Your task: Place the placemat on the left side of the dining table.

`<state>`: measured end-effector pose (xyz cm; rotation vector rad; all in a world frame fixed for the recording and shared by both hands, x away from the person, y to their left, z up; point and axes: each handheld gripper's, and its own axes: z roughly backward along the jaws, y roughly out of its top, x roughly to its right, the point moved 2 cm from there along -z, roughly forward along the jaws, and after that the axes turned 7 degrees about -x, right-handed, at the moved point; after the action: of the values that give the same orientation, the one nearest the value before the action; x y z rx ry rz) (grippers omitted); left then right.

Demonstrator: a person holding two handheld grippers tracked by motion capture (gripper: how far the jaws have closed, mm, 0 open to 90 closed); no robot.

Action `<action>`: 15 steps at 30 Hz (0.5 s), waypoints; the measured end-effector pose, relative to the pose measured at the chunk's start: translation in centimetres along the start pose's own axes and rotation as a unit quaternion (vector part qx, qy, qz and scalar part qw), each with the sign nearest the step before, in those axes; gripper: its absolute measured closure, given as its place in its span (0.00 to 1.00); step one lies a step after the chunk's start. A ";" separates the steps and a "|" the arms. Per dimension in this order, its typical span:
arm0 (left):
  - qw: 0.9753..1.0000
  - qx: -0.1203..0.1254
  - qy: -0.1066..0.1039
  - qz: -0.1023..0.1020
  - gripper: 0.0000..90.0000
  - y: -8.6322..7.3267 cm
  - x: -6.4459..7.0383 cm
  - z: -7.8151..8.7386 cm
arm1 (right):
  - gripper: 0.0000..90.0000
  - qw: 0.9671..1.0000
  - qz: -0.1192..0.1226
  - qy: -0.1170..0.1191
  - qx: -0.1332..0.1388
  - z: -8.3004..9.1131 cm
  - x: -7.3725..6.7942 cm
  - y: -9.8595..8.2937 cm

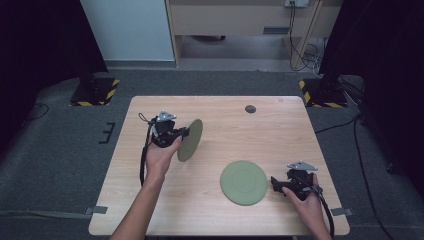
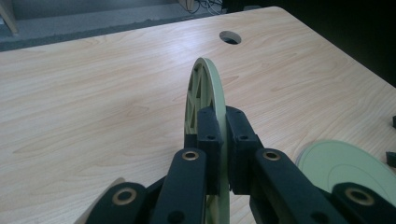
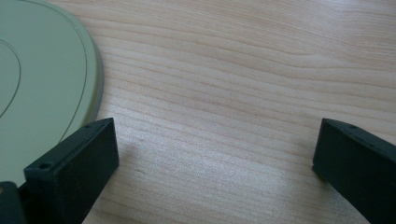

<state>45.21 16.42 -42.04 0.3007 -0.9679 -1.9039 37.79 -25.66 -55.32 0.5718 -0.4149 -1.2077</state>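
Green plate (image 1: 244, 182) lies flat on the wooden table (image 1: 225, 135) near its front edge, at about five o'clock from the tabletop's centre, with nothing on it. Just beside its right rim the right gripper (image 1: 281, 184) rests low, jaws spread wide over bare wood. Farther back, at about nine o'clock, the left gripper (image 1: 186, 133) pinches a second green plate (image 1: 190, 139) by its rim, holding it on edge above the table, its ribbed underside showing in the left gripper view. Open wood lies between the two plates. A round cable hole (image 1: 250, 108) sits near the far edge at twelve o'clock.
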 end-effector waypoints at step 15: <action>0.999 0.010 0.017 0.025 0.95 -1.1 -2.5 0.9 | 0.01 1.000 0.001 0.000 -0.001 0.0 0.0 0.0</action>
<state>45.31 19.22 -42.67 0.3168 -0.9637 -1.8391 37.77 -25.64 -55.30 0.5701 -0.4150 -1.2070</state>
